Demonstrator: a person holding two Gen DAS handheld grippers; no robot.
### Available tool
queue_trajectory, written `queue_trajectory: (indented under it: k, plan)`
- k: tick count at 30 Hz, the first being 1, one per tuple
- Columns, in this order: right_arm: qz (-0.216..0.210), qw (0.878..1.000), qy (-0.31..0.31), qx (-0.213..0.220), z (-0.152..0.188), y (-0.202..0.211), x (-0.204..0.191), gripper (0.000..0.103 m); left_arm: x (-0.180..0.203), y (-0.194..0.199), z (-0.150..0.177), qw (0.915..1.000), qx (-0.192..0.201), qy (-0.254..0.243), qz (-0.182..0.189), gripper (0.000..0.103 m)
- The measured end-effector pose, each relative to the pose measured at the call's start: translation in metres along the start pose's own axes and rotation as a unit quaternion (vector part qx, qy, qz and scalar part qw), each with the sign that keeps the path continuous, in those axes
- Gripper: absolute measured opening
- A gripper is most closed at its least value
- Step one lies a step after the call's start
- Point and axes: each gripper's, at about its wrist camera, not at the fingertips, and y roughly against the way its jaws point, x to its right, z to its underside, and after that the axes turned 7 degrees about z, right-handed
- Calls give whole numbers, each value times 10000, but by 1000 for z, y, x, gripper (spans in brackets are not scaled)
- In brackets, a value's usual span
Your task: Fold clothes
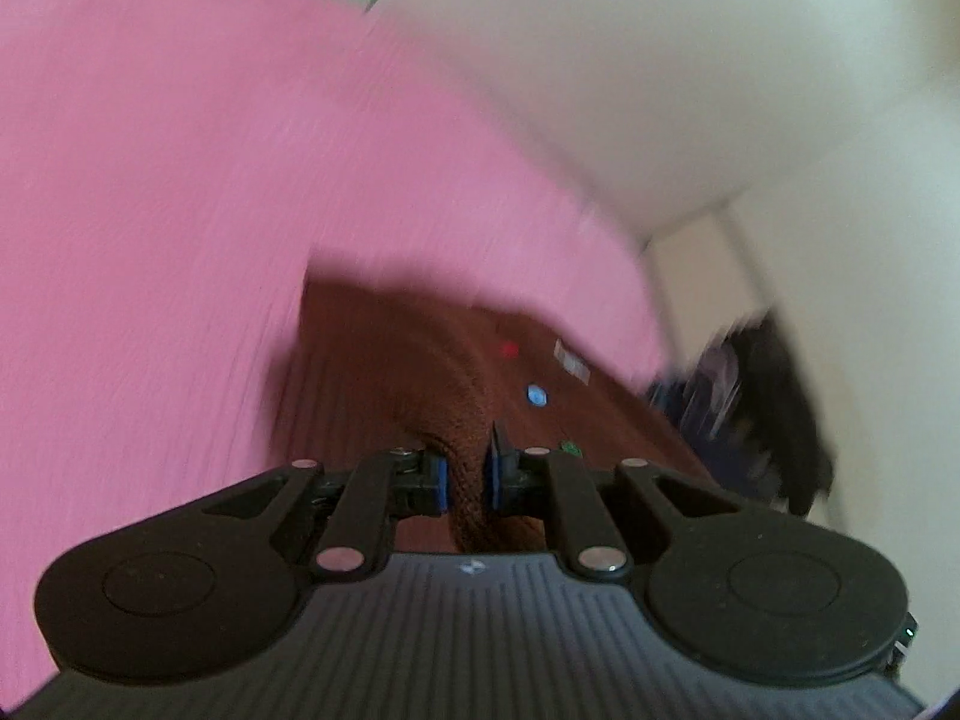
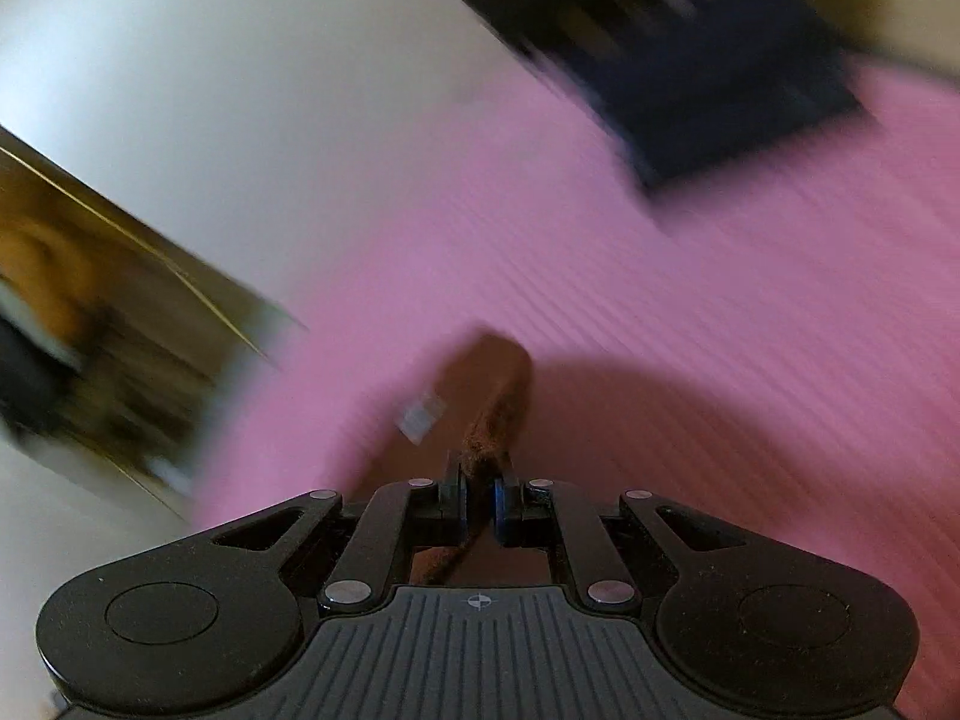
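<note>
My left gripper [image 1: 465,474] pinches a thick, rolled edge of the fuzzy brown garment [image 1: 384,348] between nearly closed blue pads, the cloth spreading ahead over the ribbed pink sheet [image 1: 150,180]. My right gripper [image 2: 479,504], all but closed, clamps another nubby brown edge above the same pink surface.

A pink ribbed sheet [image 2: 690,312] carries the brown garment [image 1: 384,360] and a dark folded item [image 2: 708,78]

Brown fuzzy garment [image 1: 384,348] lifted over pink sheet [image 1: 150,180].
</note>
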Motion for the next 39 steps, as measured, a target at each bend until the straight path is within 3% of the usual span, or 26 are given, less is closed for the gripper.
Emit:
queue_trajectory:
  k: [1,2,3,4,5,8,9,16,18,21,23,24,26,28,31,33,34,35,37,39]
  plan:
    - [491,9974,-49,-533,13,-16,20,7,-19,-9,27,9990,-257,230,-302,15]
    - [862,9920,-42,-924,22,-28,34,15,-37,-15,52,9956,-461,489,-649,16]
    - [1103,9881,37,-1072,31,-35,43,40,-54,-21,76,9899,-651,755,-1006,16]
    - [1320,9842,131,-1170,39,-41,52,57,-69,-24,96,9840,-781,995,-1253,16]
    - [1418,9834,260,-1099,44,-44,55,80,-80,-24,110,9791,-827,1172,-1440,16]
    - [1471,9820,647,-993,46,-52,59,81,-86,-24,125,9743,-831,1130,-1763,24]
    - [1411,9822,690,-1031,46,-57,60,81,-86,-24,129,9749,-793,1007,-1821,31]
    - [1332,9800,1007,-1083,36,-90,64,81,-80,-39,149,9813,-527,775,-1684,38]
    - [1377,9777,1165,-1075,36,-94,64,81,-66,-52,155,9805,-575,446,-1826,42]
    - [1515,9727,1401,-1063,38,-106,63,81,-45,-78,155,9751,-676,-167,-2105,56]
    - [1599,9705,1435,-1092,39,-113,66,81,-30,-104,161,9611,-847,-853,-2485,61]
    - [1612,9701,1427,-1124,38,-116,68,81,-26,-117,167,9476,-935,-1251,-2786,61]
    - [1637,9687,1436,-1188,38,-118,71,81,-22,-139,178,9122,-1120,-1956,-3423,59]
    - [1654,9673,1490,-1216,37,-119,74,81,-29,-138,182,9070,-1056,-2059,-3518,58]
    - [1684,9662,1508,-1239,35,-117,80,81,-61,-99,176,9150,-500,-1192,-3822,55]
    - [1700,9661,1477,-1265,33,-117,83,81,-93,-67,172,9099,-212,-346,-4127,54]
    - [1677,9667,1477,-1245,32,-115,83,81,-108,-53,171,9053,-136,32,-4245,42]
    - [1648,9675,1480,-1218,31,-114,82,81,-122,-39,170,8992,-60,411,-4356,36]
    - [1620,9678,1521,-1180,28,-113,80,81,-133,-21,168,9062,51,781,-4155,33]
    - [1615,9676,1561,-1152,26,-113,77,81,-129,-14,167,9224,215,840,-3763,34]
